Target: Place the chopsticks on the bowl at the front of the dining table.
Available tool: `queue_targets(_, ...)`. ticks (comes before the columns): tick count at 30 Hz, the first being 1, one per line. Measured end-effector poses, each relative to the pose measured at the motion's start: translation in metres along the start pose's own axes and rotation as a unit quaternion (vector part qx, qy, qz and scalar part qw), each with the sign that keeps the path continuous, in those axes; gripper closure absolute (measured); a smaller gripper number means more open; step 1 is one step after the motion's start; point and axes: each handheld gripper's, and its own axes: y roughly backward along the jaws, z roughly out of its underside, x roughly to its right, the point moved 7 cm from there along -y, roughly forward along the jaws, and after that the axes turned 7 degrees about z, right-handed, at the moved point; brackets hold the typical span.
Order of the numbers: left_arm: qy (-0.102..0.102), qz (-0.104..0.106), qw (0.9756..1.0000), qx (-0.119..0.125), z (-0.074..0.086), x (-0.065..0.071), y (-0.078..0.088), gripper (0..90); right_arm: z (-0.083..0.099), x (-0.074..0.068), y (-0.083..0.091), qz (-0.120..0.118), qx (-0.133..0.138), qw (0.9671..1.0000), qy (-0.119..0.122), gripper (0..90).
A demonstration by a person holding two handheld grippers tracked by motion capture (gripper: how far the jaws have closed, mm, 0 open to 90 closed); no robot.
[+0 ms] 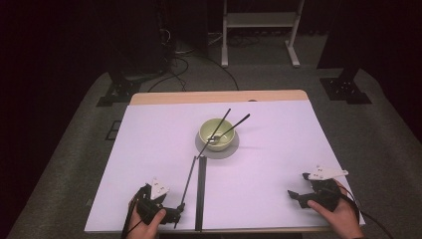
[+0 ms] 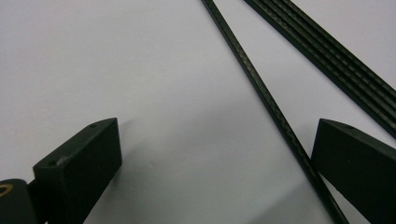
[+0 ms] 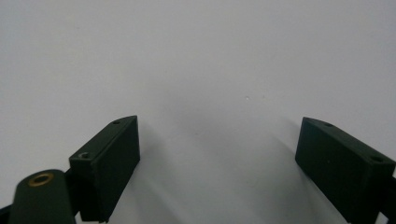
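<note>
The left gripper [image 1: 171,213] sits at the near left edge of the white table [image 1: 278,149], jaws spread wide. A thin black rod [image 2: 261,88] lies on the table between those jaws, close against the right-hand one in the left gripper view; whether it touches that jaw cannot be told. In the high view the rod runs from the gripper toward the far side, its far end stopping near the grey saucer [image 1: 229,149]. Just right of it lies a flat black ribbed strip [image 1: 200,194], its near end cut off at the table edge.

The right gripper [image 1: 294,195] rests at the near right, well apart, jaws spread over bare table.

A pale green bowl [image 1: 206,133] stands on the saucer at centre, two dark sticks [image 1: 238,124] leaning out of it; its contents are hard to make out.
</note>
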Motion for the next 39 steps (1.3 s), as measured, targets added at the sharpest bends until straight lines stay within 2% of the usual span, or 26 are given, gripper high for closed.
queue_targets(30, 0.026, -0.032, 0.9991, -0.003, 0.010, -0.040, 0.015, 0.9, 0.000, 0.000, 0.000, 0.001, 0.000, 1.0000, 0.000, 12.2)
queue_targets(39, 0.041, -0.048, 0.9980, -0.001, 0.015, -0.059, 0.022, 0.9, 0.000, 0.000, 0.000, 0.001, 0.000, 1.0000, 0.001, 12.2)
